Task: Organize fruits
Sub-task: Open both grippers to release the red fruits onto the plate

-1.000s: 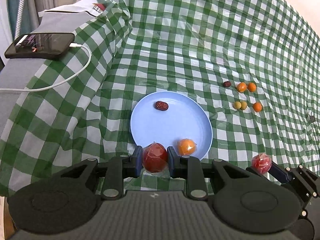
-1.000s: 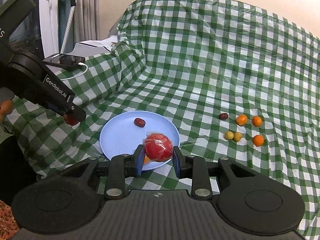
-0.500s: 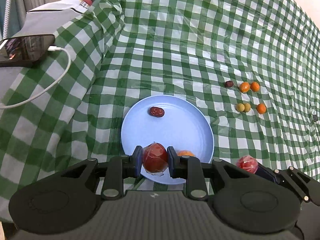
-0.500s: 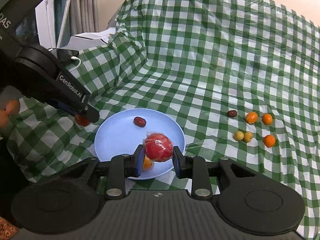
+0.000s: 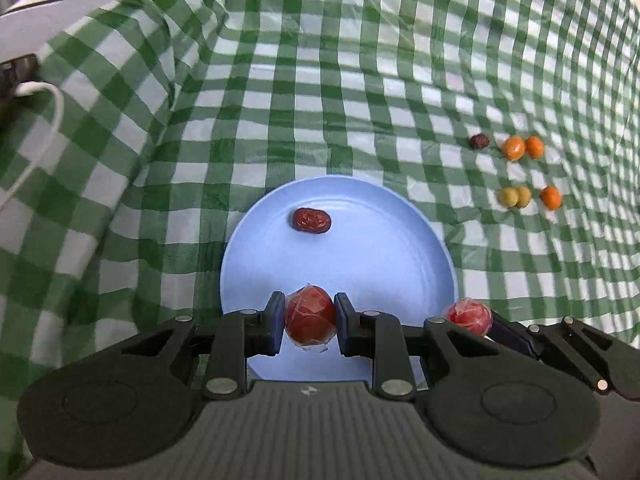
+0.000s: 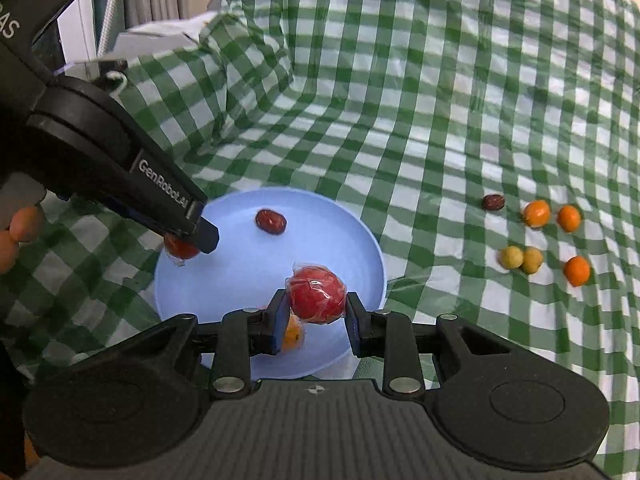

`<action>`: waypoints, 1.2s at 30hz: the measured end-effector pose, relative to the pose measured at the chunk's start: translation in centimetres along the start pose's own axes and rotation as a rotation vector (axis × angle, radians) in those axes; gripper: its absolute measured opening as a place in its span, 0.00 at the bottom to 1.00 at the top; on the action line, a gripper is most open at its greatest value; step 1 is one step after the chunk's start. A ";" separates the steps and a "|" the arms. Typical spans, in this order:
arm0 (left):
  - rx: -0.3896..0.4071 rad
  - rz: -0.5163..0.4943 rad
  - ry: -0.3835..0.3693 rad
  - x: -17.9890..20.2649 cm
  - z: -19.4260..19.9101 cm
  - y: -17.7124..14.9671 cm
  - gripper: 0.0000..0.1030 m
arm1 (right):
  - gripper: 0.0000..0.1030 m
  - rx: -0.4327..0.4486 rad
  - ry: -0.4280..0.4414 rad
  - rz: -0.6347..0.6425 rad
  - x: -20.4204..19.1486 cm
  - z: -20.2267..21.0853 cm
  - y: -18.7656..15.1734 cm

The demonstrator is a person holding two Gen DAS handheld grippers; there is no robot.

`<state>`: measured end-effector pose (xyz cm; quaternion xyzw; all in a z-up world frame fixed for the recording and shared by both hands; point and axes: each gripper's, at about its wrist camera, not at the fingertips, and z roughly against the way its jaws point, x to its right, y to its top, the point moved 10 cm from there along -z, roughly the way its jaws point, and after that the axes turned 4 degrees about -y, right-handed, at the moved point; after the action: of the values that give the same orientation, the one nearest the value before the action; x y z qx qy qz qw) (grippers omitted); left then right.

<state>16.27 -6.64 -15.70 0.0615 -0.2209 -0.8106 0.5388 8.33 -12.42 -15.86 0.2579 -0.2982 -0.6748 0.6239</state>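
Note:
A light blue plate [image 5: 384,248] lies on the green checked cloth and also shows in the right wrist view [image 6: 240,280]. A dark red date [image 5: 311,220] lies on it, and a small orange fruit [image 6: 292,336] sits at its near edge, partly hidden. My left gripper [image 5: 309,320] is shut on a red wrapped fruit [image 5: 309,318] over the plate's near left edge. My right gripper [image 6: 316,306] is shut on another red wrapped fruit [image 6: 317,296] over the plate's near right part.
On the cloth to the right lie a dark date [image 6: 493,202], three small orange fruits [image 6: 537,213] and two yellow-green ones [image 6: 511,257]. A white cable [image 5: 40,128] and a phone's edge are at far left, beside a raised fold of cloth [image 6: 224,64].
Both grippers have moved forward and left over the plate, each still holding its red fruit. The plate looks larger and the orange fruit is now hidden in the left wrist view.

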 end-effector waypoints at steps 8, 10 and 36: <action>-0.021 -0.035 0.006 -0.5 -2.8 0.5 0.57 | 0.32 -0.068 0.024 0.005 -0.3 -2.6 -0.4; 0.025 -0.021 0.018 -0.7 -2.0 1.1 0.94 | 0.46 -0.061 0.032 0.010 -0.5 -2.5 0.1; 0.203 0.013 0.164 -2.1 14.0 -8.1 1.00 | 0.99 0.121 0.003 -0.011 -2.3 13.9 -0.9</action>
<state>5.51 1.90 -6.93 0.1805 -0.2571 -0.7729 0.5514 -2.08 -8.99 -6.94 0.2980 -0.3360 -0.6586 0.6038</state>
